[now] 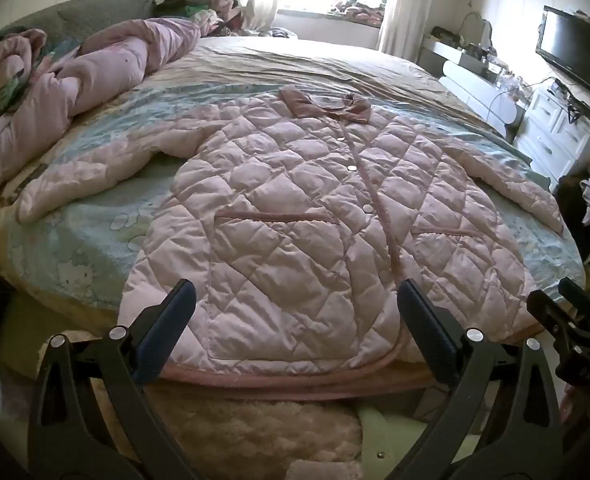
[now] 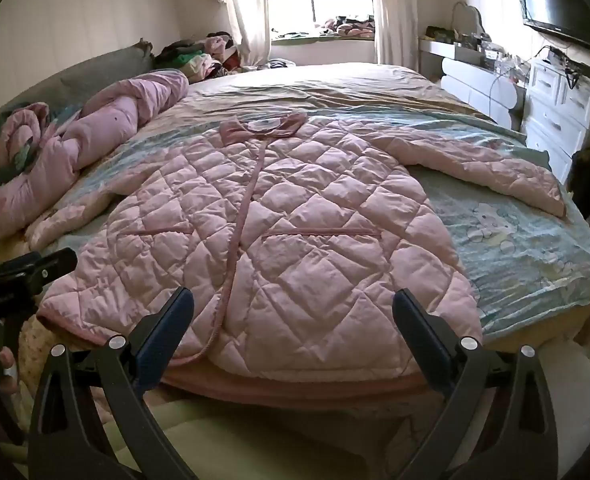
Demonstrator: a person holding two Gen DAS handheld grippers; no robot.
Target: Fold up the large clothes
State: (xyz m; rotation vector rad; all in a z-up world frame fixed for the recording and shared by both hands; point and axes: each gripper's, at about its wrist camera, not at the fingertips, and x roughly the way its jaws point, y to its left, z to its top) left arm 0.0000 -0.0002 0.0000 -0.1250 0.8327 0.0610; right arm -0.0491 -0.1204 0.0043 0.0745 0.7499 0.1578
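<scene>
Claws first: your left claw [image 1: 297, 304] and right claw [image 2: 293, 304] both hang released, grasping nothing, just above the hem of the pink quilted coat [image 1: 315, 208]. Beyond them the coat lies flat on the bed [image 2: 527, 248], front up, sleeves spread, collar farthest away.

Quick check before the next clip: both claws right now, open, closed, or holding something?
Left claw: open, holding nothing, hovering over the hem of the pink jacket.
Right claw: open, holding nothing, over the same hem.
</scene>
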